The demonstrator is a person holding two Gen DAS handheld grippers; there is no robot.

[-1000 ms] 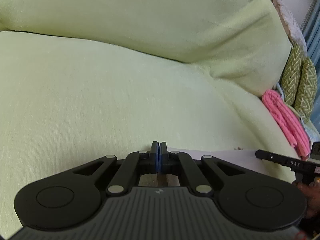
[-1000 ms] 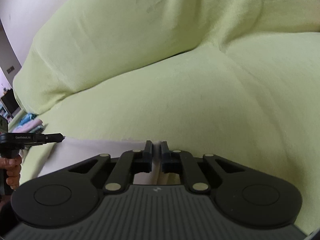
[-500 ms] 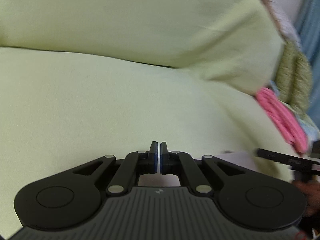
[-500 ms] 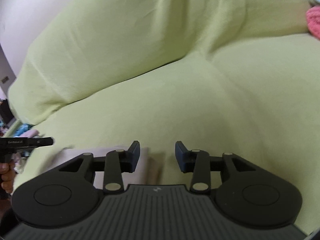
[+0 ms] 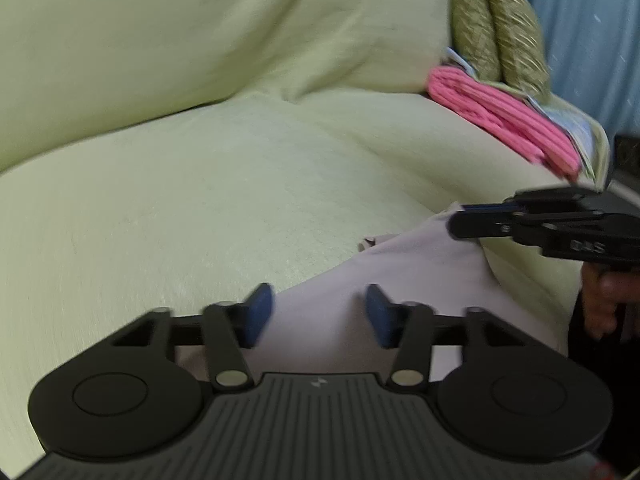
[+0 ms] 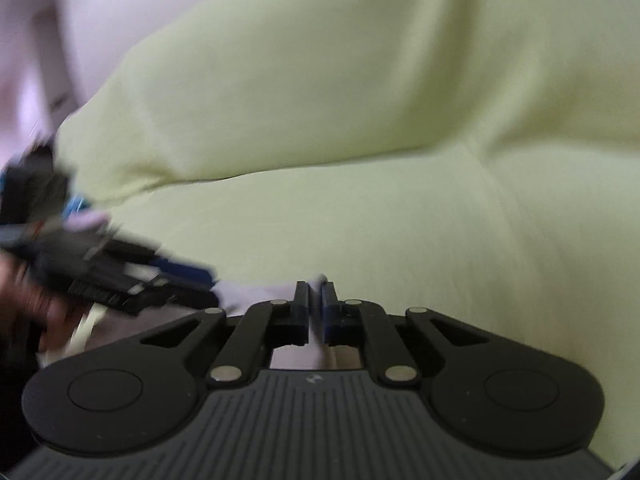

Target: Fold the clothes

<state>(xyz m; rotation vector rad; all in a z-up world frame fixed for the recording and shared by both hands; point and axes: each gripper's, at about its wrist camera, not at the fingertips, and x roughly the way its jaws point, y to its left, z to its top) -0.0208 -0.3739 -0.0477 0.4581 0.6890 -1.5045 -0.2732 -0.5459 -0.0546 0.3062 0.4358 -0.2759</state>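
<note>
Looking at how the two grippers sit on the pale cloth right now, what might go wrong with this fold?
1. The left gripper is opening, its pads off the pale cloth, so that side lies loose and may slump or crease.
2. The right gripper alone pinches an edge; pulling from there could drag the cloth askew across the green sofa.
3. The grippers are close together in the right wrist view and could bump.
</note>
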